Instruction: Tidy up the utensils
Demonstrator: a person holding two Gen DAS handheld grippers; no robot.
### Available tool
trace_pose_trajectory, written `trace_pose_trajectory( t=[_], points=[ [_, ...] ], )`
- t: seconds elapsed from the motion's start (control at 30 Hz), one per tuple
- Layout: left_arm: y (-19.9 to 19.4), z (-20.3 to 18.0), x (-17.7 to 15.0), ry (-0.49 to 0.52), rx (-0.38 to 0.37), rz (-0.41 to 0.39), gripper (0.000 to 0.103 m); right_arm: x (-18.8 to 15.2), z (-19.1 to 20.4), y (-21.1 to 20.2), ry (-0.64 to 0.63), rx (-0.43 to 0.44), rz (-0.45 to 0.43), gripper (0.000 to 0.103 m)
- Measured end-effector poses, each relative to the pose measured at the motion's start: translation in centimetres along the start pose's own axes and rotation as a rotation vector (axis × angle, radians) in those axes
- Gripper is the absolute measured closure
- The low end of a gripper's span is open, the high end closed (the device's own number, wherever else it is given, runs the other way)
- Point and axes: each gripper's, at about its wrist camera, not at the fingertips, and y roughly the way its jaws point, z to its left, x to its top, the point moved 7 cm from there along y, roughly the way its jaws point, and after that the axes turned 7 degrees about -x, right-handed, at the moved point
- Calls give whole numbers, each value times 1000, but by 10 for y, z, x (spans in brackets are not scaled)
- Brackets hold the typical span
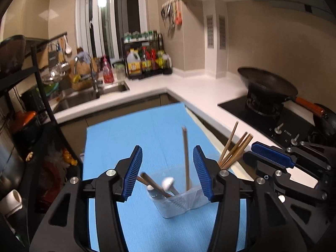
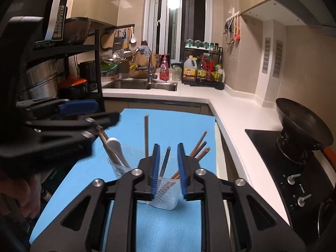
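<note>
Two clear plastic cups stood side by side on a blue mat over the desk. The left tool (image 1: 167,171) hung half open before the left cup (image 1: 178,201), which held a white spoon (image 1: 168,182) and an upright chopstick (image 1: 185,157); its pads gripped nothing. The right tool (image 2: 168,170) was narrowly parted before the right cup (image 2: 168,195) of chopsticks (image 2: 198,147), also empty. Either light cup could probably tip if a finger clipped a leaning stick. Beyond, a wok (image 2: 302,121) sat on the stove.
</note>
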Motion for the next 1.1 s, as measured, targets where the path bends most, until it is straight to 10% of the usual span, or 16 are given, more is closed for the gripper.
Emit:
trace_pose_trajectory(
  t=[0.17, 0.43, 0.63, 1.1],
  points=[
    [-53, 11, -13, -77, 1, -112, 43, -10, -9, -43, 54, 1, -87, 37],
    [-77, 0, -111, -180, 57, -156, 12, -84, -20, -63, 139, -113, -106, 5],
    [-50, -2, -163, -259, 102, -82, 8, -122, -24, -37, 152, -160, 9, 5],
    [-28, -2, -173, -248, 109, -24, 8, -134, -20, -21, 136, -189, 16, 5]
  ],
)
